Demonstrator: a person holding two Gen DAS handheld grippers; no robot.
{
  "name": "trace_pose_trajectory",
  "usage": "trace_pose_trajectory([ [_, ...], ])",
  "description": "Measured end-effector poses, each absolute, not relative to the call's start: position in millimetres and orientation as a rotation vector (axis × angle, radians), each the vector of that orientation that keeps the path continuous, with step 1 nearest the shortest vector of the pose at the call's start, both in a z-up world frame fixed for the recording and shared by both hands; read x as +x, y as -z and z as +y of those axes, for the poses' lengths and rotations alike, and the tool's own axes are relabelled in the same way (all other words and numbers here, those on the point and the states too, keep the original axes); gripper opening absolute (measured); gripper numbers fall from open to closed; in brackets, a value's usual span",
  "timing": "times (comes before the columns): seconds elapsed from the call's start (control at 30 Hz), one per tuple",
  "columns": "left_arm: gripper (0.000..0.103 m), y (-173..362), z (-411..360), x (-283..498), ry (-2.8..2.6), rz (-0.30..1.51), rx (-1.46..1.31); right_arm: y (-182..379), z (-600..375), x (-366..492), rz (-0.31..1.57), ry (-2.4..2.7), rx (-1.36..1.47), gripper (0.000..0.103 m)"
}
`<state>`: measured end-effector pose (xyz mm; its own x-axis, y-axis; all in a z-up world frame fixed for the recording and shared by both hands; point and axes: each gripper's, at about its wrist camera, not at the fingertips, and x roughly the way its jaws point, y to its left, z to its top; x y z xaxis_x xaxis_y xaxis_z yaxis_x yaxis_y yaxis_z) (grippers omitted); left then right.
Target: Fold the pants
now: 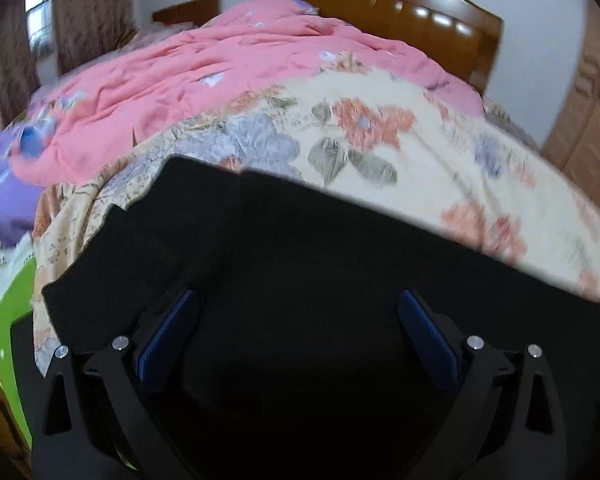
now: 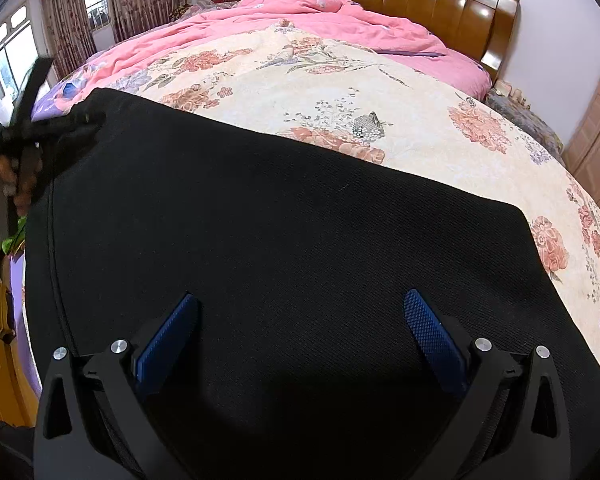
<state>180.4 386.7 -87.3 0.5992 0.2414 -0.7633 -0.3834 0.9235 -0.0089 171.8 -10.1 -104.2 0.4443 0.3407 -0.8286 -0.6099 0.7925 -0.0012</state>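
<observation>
A floral bed (image 2: 340,80) is carrying black pants (image 2: 280,240), lying flat; soft, limp knit is wanting corner holds, while left gripper (image 1: 298,332) and right gripper (image 2: 300,330) are hovering with jaws released

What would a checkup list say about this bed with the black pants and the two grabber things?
Surface: bed with a cream floral sheet, wrinkled in places.
Job's things: black pants lie spread on the sheet, mostly flat; one corner at far left looks bunched.
Clutter: pink quilt heaped toward the headboard; purple bedding at the left edge.
Grippers: left hand-held gripper open over the pants, view blurred; right hand-held gripper open over the pants, holding nothing.
Cables: nothing seen.
Surroundings: wooden headboard, curtained window, wooden wardrobe at right.
</observation>
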Motion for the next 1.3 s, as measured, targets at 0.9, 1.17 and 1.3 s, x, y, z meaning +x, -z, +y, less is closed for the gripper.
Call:
trace_pose_trajectory([
  [0.9, 0.101, 52.9, 223.9, 94.9, -0.074, 0.835, -0.006, 81.5, -58.3, 69.1, 0.954, -0.535, -0.305, 0.098],
  [1.17, 0.102, 90.9, 200.9, 96.9, -0.027, 0.855, -0.005, 91.6, -148.6, 18.8, 0.927, -0.436, -0.192, 0.099],
  [1.3, 0.102, 91.1, 195.5, 102.6, -0.062, 0.871, 0.029, 73.4, -170.3, 1.3, 0.901, -0.399, -0.14, 0.098],
])
